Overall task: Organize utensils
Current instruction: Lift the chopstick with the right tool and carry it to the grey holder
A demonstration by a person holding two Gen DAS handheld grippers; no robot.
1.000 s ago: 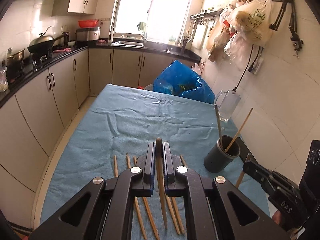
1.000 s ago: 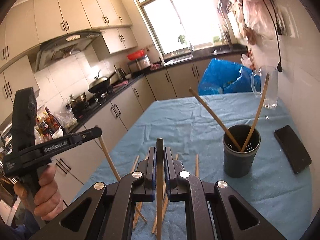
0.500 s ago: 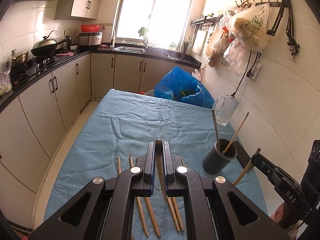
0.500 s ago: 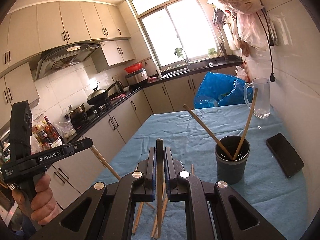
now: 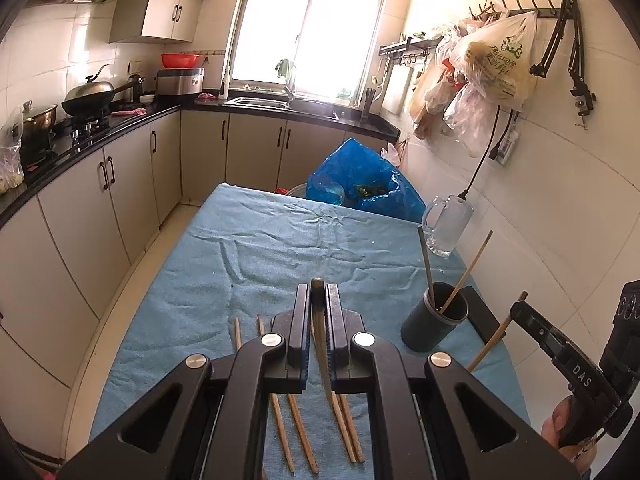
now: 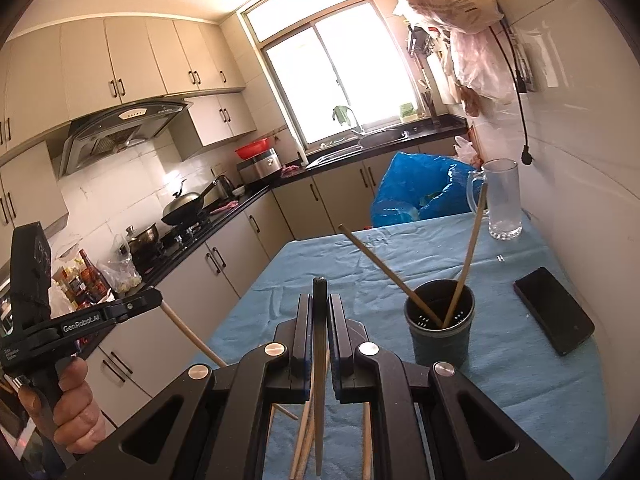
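Note:
My left gripper (image 5: 318,300) is shut on a wooden chopstick (image 5: 322,356) that hangs down between its jaws, above the blue cloth. My right gripper (image 6: 319,308) is shut on another chopstick (image 6: 319,384), also raised over the table. A dark utensil cup (image 5: 435,318) stands at the right with two chopsticks in it; it also shows in the right wrist view (image 6: 439,334). Several loose chopsticks (image 5: 298,428) lie on the cloth below the left gripper. The right gripper shows at the right edge of the left wrist view (image 5: 520,312), and the left gripper at the left of the right wrist view (image 6: 154,300).
A black phone (image 6: 554,310) lies right of the cup. A glass mug (image 5: 448,226) and a blue plastic bag (image 5: 360,188) are at the table's far end. The tiled wall (image 5: 560,220) runs along the right side; kitchen cabinets (image 5: 80,200) stand to the left.
Both grippers have risen and pulled back from the table with their chopsticks still held. The cup and the loose chopsticks have not moved.

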